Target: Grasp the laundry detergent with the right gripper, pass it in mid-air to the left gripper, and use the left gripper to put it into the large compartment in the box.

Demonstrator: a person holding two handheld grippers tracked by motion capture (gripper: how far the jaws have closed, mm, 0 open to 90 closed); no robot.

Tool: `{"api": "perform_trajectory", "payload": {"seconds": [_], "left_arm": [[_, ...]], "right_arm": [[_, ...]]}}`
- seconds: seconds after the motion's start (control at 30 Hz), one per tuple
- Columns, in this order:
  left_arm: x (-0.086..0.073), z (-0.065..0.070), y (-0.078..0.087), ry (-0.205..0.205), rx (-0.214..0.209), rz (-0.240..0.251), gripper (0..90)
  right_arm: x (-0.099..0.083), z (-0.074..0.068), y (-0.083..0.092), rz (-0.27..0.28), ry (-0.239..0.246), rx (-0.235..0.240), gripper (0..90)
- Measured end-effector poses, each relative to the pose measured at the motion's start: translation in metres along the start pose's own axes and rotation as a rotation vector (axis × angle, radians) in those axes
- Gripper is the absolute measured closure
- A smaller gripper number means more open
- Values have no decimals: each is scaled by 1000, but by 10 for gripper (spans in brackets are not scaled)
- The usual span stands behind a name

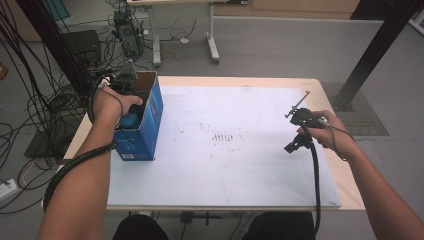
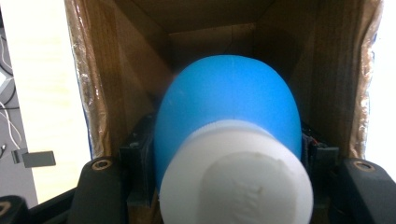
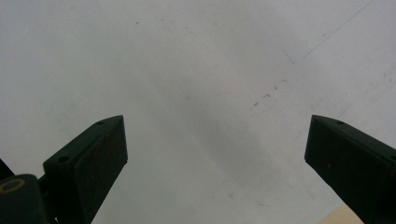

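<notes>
A blue bottle (image 2: 229, 105) with a white cap (image 2: 236, 177) sits between the jaws of my left gripper (image 2: 229, 154), which is shut on it. The bottle is inside an open cardboard box (image 2: 116, 93) with brown inner walls. From above, that box (image 1: 145, 130) is blue outside and stands at the table's left edge, with my left gripper (image 1: 131, 102) reaching down into its top and a bit of blue bottle (image 1: 131, 120) showing under the hand. My right gripper (image 1: 296, 131) hovers over the white mat at the right, open, jaws wide apart with nothing between them (image 3: 215, 154).
A white mat (image 1: 225, 145) covers most of the wooden table (image 1: 345, 185). Dark scuff marks (image 1: 222, 136) dot the mat's middle. Cables (image 1: 30, 105), a metal frame post (image 1: 375, 50) and another table's legs (image 1: 212, 40) stand on the floor beyond.
</notes>
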State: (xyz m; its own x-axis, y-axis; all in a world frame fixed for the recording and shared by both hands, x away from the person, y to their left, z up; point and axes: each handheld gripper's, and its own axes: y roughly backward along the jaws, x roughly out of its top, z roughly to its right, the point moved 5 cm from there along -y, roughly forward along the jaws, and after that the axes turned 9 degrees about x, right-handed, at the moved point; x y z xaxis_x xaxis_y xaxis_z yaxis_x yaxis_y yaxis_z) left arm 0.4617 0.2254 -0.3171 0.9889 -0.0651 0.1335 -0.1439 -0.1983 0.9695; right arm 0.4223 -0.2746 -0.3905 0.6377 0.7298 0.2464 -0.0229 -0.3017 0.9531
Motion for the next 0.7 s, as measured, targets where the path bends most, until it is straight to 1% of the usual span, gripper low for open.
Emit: {"api": "perform_trajectory", "payload": {"seconds": [0.7], "left_arm": [[-2,0,0,9,1,5,376]], "right_arm": [[-1,1,1,3,2,0,56]]}}
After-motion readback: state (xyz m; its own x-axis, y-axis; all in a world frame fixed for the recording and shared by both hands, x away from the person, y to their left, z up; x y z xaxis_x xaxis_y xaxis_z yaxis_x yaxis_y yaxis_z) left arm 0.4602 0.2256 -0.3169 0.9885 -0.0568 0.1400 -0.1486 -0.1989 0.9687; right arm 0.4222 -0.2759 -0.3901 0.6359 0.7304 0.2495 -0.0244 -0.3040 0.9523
